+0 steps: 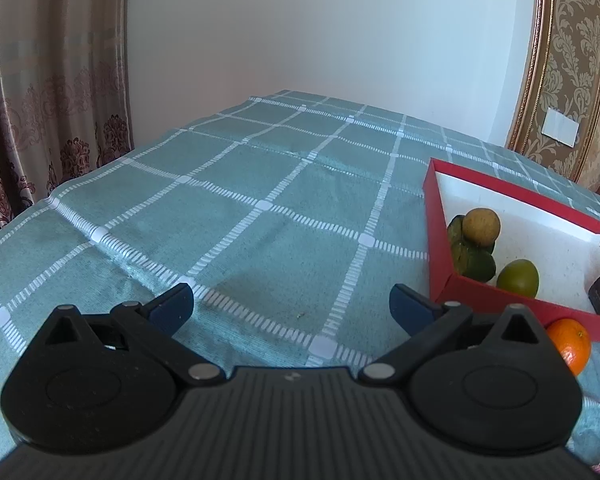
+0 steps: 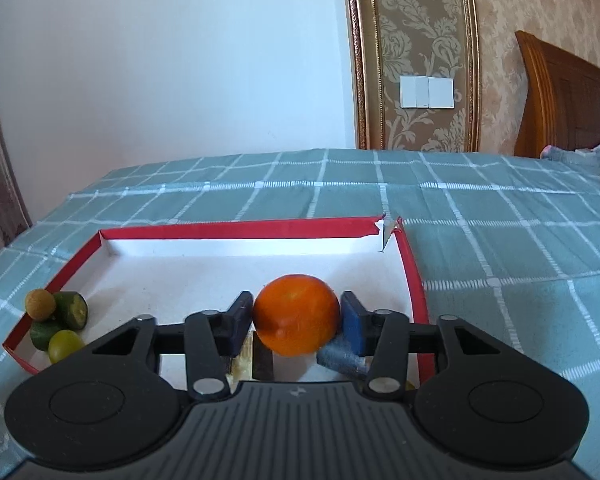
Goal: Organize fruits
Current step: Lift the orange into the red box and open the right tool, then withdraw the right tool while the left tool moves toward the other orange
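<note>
My right gripper (image 2: 296, 316) is shut on an orange tomato-like fruit (image 2: 296, 314) and holds it over the near part of the red box (image 2: 236, 229). In the box's left corner lie a brown round fruit (image 2: 40, 304), two cucumber pieces (image 2: 74, 309) and a green lime (image 2: 65, 345). Under the held fruit, dark and pale food pieces (image 2: 260, 356) are partly hidden. My left gripper (image 1: 292, 308) is open and empty over the green checked cloth, left of the red box (image 1: 436, 240). An orange (image 1: 570, 344) lies on the cloth just outside the box's near wall.
The table has a green checked cloth (image 1: 240, 208). A curtain (image 1: 40, 120) hangs at the far left. A white wall stands behind the table, with a light switch (image 2: 426, 92) on patterned wallpaper. A wooden headboard (image 2: 572, 100) stands at the right.
</note>
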Demonstrator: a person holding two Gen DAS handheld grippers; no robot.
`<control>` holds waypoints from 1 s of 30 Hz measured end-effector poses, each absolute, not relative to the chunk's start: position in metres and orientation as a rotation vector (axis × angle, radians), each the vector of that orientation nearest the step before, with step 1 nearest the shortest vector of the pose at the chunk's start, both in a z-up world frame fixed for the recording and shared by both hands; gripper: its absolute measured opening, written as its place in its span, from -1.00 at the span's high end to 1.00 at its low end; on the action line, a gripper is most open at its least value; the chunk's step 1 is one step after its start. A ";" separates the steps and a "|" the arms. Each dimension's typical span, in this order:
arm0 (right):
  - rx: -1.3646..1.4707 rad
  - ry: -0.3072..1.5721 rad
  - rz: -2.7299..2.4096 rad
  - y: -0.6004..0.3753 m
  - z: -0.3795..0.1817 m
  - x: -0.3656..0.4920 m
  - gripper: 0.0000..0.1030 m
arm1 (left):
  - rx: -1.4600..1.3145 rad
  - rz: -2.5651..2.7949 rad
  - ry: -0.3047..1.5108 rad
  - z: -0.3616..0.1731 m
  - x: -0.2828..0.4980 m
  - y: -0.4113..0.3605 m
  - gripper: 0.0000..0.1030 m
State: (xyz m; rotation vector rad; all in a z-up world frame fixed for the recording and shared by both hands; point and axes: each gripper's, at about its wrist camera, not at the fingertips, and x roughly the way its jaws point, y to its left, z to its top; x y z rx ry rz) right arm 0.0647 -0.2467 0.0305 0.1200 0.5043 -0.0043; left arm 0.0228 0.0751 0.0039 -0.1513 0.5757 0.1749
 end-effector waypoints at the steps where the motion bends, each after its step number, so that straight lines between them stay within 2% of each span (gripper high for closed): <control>1: 0.124 0.494 -0.003 -0.249 0.032 0.062 -0.21 | -0.151 0.175 0.575 0.004 0.023 0.075 -1.00; 3: 0.136 0.466 -0.007 -0.253 0.037 0.055 -0.31 | -0.153 0.178 0.574 0.004 0.023 0.075 -1.00; 8: 0.179 0.423 -0.023 -0.275 0.043 0.025 -0.31 | -0.155 0.182 0.570 0.004 0.022 0.076 -1.00; 11: 0.175 0.453 -0.047 -0.290 0.037 0.006 -0.32 | -0.152 0.182 0.566 0.005 0.020 0.076 -1.00; 15: 0.166 0.508 -0.103 -0.305 0.021 -0.015 -0.55 | -0.155 0.185 0.539 0.007 0.015 0.076 -1.00; 18: 0.179 0.551 -0.114 -0.313 0.008 -0.023 -0.55 | -0.141 0.203 0.513 0.011 0.009 0.071 -1.00; 26: 0.221 0.566 -0.098 -0.317 0.003 -0.025 -0.58 | 0.017 0.003 0.412 0.042 -0.024 -0.001 -1.00; 30: 0.262 0.556 -0.098 -0.323 0.002 -0.027 -0.58 | 0.095 -0.087 0.458 0.042 -0.023 -0.045 -1.00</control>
